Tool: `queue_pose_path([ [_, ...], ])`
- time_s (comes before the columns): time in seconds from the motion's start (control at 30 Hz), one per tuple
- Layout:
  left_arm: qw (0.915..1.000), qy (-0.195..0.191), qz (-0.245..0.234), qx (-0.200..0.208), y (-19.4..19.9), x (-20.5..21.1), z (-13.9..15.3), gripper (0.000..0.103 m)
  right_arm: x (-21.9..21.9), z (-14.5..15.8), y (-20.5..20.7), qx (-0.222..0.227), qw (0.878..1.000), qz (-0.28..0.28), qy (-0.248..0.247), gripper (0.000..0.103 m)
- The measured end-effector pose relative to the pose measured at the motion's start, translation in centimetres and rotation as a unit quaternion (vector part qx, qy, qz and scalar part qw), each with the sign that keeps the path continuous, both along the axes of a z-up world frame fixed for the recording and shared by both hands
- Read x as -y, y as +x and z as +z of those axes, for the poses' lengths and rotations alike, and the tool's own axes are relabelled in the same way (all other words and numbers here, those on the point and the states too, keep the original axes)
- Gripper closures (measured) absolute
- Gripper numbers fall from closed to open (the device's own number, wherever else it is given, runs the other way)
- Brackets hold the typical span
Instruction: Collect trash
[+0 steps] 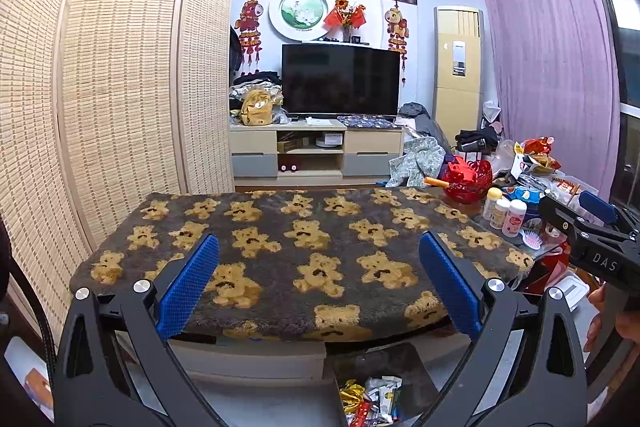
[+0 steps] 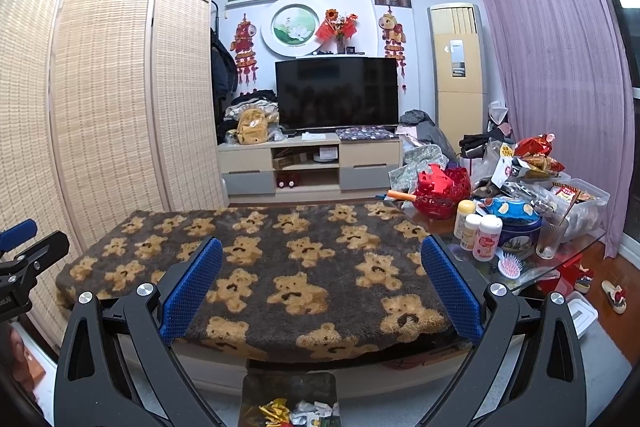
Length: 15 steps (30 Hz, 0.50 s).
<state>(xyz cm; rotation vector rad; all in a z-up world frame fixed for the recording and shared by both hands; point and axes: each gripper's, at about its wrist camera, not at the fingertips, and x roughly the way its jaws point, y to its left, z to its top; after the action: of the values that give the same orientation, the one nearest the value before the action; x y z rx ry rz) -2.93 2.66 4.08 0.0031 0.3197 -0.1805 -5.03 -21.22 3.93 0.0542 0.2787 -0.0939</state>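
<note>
- Indoors, both grippers hang over the near edge of a bench (image 1: pixel 280 227) covered by a dark plush mat (image 2: pixel 280 267) patterned with tan bears.
- Left gripper (image 1: pixel 319 279): jaws spread wide, blue pads empty, nothing between them but the mat beyond.
- Right gripper (image 2: pixel 322 283): jaws likewise wide apart and holding nothing; in the left wrist view it shows at the right edge, with part of a hand (image 1: pixel 612 315) below it.
- Trash (image 1: pixel 372 403): crumpled wrappers, gold, red and white, lie in a dark bin (image 1: pixel 400 359) on the floor just below the near edge of the bench, under and between the gripper arms. The right wrist view shows the same bin (image 2: pixel 288 387) at bottom centre, with wrappers (image 2: pixel 296 413) at its base.
- At the right end of the bench, off the mat, stands a crowd of things: a red basket (image 2: pixel 442 193), three small bottles (image 2: pixel 478 231), a blue tin (image 2: pixel 518 227), a clear glass (image 2: pixel 551 237), a pink hairbrush (image 2: pixel 510 265) and a heap of snack bags (image 2: pixel 532 155).
- Beyond the bench, a dark TV (image 2: pixel 336 93) sits on a low cabinet (image 2: pixel 308 163), with a yellow bag (image 2: pixel 252 127) beside it.
- A woven folding screen (image 1: pixel 120 67) fills the left side; a purple curtain (image 1: pixel 548 47) hangs at right, next to a tall air conditioner (image 1: pixel 458 67).
</note>
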Motion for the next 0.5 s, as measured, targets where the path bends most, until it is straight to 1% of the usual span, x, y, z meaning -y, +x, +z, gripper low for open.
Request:
queue_pose_path([
  [0.1, 0.9999, 0.006, 0.009, 0.001, 0.05, -0.03, -0.13, 0.008, -0.22, -0.20, 0.15, 0.000, 1.000, 0.000, 0.000, 0.003],
  [0.27, 0.9999, -0.011, 0.002, -0.009, 0.25, -0.32, -0.19, 0.008, -0.08, -0.24, 0.20, -0.002, 1.000, 0.000, 0.001, 0.003],
  [0.33, 0.9999, -0.005, 0.006, -0.006, 0.21, -0.14, -0.23, 0.008, 0.11, -0.49, 0.38, -0.004, 1.000, -0.001, 0.001, 0.003],
  [0.5, 1.0000, -0.004, 0.008, 0.004, -0.09, 0.05, -0.22, 0.008, 0.10, -0.71, 0.51, -0.006, 1.000, 0.001, 0.003, 0.003],
])
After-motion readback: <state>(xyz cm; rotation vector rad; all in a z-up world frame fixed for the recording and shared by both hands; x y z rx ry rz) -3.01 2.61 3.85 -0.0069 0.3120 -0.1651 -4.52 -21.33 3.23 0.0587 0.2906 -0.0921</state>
